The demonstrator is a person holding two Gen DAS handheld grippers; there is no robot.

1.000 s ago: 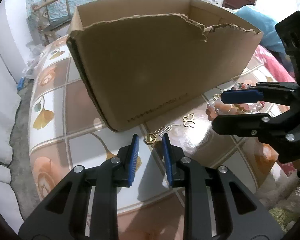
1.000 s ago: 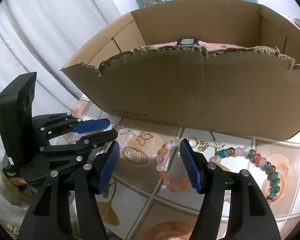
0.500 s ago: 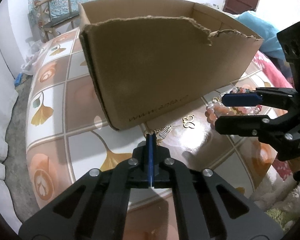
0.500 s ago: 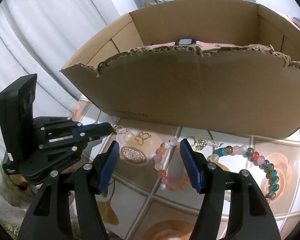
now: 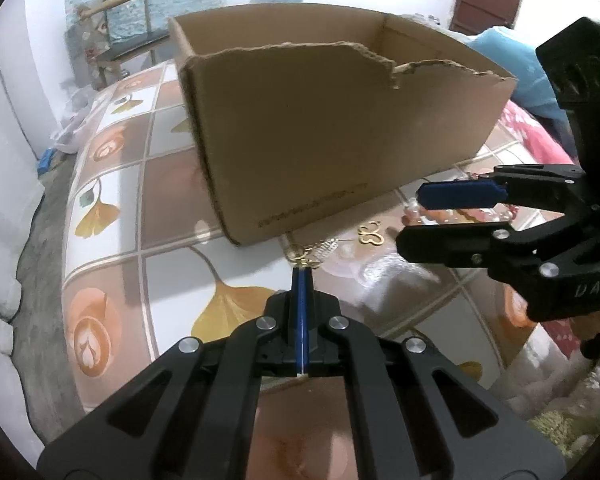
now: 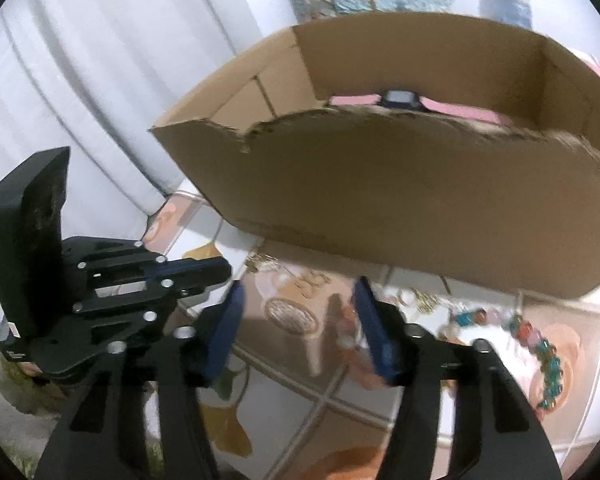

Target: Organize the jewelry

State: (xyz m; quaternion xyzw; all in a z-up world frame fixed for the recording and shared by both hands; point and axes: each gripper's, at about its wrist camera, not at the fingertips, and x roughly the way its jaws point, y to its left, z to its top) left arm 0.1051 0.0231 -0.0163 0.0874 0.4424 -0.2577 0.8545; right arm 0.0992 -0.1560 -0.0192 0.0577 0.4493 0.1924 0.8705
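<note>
Left gripper (image 5: 301, 276): jaws being held together at gold chain (image 5: 305, 255).
Right gripper (image 6: 298, 324): jaws apart, being narrowed over bead bracelet (image 6: 346, 330), pads not pressing.

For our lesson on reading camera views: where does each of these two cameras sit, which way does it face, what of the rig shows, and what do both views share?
Left wrist: sits on the left gripper, facing down over the tiled table at the cardboard box; the right gripper shows at right.
Right wrist: sits on the right gripper, facing the same box; the left gripper shows at left.
Shared: box, table, both grippers, butterfly charm.
</note>
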